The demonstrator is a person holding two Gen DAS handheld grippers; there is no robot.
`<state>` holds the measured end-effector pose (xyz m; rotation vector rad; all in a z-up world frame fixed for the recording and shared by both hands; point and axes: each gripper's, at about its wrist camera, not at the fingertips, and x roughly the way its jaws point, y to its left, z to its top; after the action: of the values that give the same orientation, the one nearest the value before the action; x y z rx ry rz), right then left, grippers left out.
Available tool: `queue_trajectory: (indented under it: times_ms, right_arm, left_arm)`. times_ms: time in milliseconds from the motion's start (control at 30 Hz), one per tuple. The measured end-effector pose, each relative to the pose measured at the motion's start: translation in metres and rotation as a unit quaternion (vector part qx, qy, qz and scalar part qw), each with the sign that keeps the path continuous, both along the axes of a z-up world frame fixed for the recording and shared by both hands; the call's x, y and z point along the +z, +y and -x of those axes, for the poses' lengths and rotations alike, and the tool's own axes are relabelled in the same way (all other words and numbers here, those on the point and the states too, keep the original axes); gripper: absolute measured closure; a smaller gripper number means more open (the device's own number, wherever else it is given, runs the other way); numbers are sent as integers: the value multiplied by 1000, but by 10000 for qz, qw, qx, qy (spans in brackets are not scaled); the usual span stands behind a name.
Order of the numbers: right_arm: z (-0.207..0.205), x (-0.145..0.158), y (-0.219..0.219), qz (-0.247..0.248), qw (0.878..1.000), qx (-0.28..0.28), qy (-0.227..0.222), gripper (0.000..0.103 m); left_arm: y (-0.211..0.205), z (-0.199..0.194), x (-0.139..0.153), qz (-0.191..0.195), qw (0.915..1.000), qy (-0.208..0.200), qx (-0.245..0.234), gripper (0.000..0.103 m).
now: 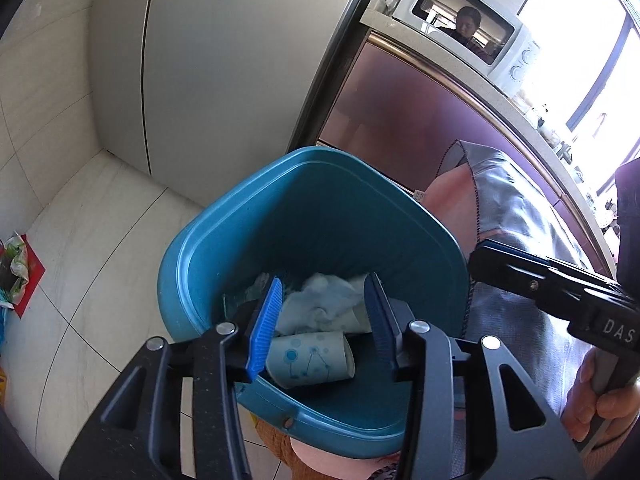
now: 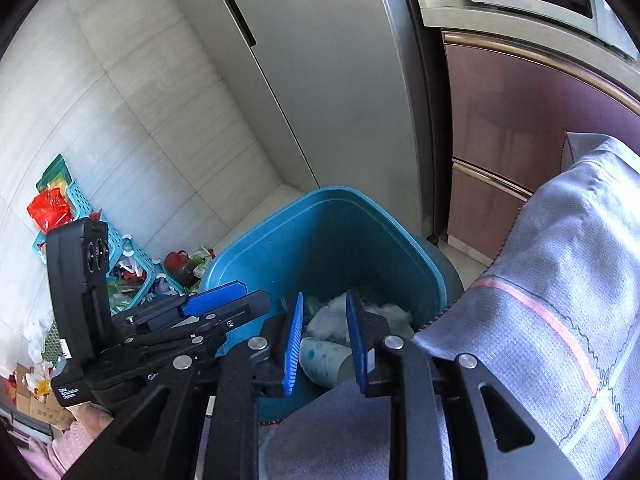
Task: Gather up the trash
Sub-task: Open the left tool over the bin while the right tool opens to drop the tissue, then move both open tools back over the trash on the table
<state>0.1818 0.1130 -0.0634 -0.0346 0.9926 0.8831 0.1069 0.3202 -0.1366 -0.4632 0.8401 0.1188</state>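
The trash (image 1: 320, 308), crumpled white tissue with a paper cup (image 1: 310, 356) printed in blue dots, lies at the bottom of the blue bin (image 1: 312, 216), at 6 o'clock in both wrist views. I see some greenish wrapper pieces beside the tissue, but they are too small to name. The left gripper (image 1: 320, 320) hangs over the bin mouth with its fingers moderately apart and nothing between them. The right gripper (image 2: 324, 340) holds its fingers narrow, also empty, above the same opening. A grey cloth (image 2: 560, 280) with a pink stripe hangs at 3 o'clock, close to the bin rim and partly under the right gripper. I judge the risk is that this cloth gets caught by the fingers, or that a gripper knocks the rim and tips the bin. More litter and a turquoise basket (image 2: 80, 200) lie on the floor at 9 o'clock, not yet collected.
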Motion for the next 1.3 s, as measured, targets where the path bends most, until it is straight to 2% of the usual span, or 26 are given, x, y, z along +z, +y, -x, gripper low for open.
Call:
queue_trajectory:
  times_ms: [167,300,433,567,833,1000,1300]
  right_arm:
    - [3,5,-12,-101,9999,-18,-38,82]
    - [12,13,-28,-253,9996,-42,-111,81]
    - [25,25,-53,-443,9985,-129,-278,77]
    - [38,39,-92,-611,9962,-401,-465,75]
    - [65,58,-187,-666,9851,-1333,-863,70]
    - [79,62,-253,-609,9718,-2046,-1006,70]
    - [103,50,-375,-484,9299,-3496,-1034,68]
  left_arm:
    - [-4,8,10,-81,9998,-200,-46,61]
    - [-16,15,28,-223,9986,-448,-177,56]
    - [-37,26,49,-316,9952,-788,-477,49]
    - [-67,33,68,-422,9890,-1061,-936,47]
    - [-149,28,85,-376,9696,-1318,-2026,46]
    - [-207,22,87,-332,9556,-1312,-2618,46]
    - [-305,19,87,-263,9239,-1304,-3588,45]
